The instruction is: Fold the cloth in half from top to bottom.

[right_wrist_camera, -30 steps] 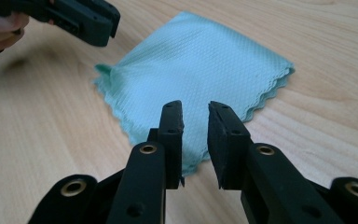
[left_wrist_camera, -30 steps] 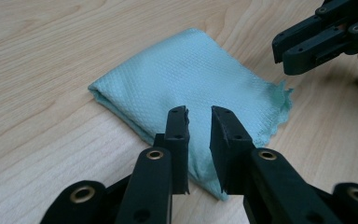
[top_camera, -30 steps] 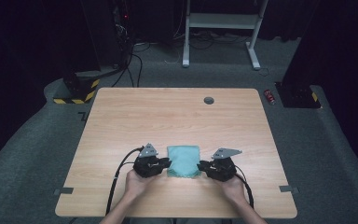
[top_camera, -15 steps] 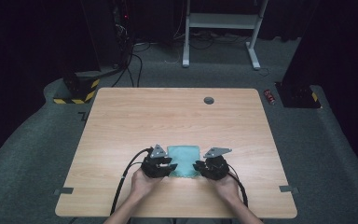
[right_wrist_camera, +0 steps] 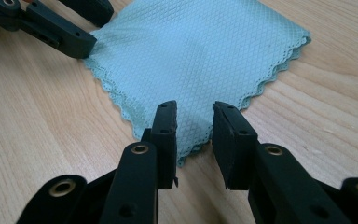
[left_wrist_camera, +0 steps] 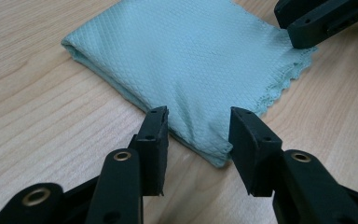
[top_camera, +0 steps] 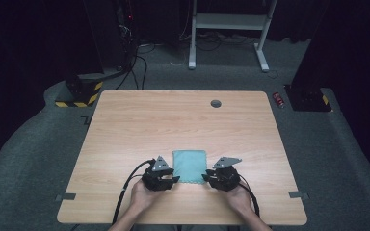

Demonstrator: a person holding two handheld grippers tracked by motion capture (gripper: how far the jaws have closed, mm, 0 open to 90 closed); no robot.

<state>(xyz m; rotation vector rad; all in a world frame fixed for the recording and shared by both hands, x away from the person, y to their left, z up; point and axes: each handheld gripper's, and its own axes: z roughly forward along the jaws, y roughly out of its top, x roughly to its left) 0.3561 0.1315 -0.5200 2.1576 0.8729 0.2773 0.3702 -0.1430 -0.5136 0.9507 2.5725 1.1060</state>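
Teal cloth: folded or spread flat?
Folded: the teal cloth shows stacked layers along its left fold and doubled scalloped edges in the right gripper view.

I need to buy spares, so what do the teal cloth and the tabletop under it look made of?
The cloth looks like microfibre or a similar woven synthetic: matte, diamond-textured weave, scalloped cut edges, folded in layers. The table looks like light wood-grain laminate, though solid wood can't be ruled out: smooth, faintly glossy, with straight printed-looking grain lines.

pale teal diamond-weave cloth [top_camera: 190, 165], black tools
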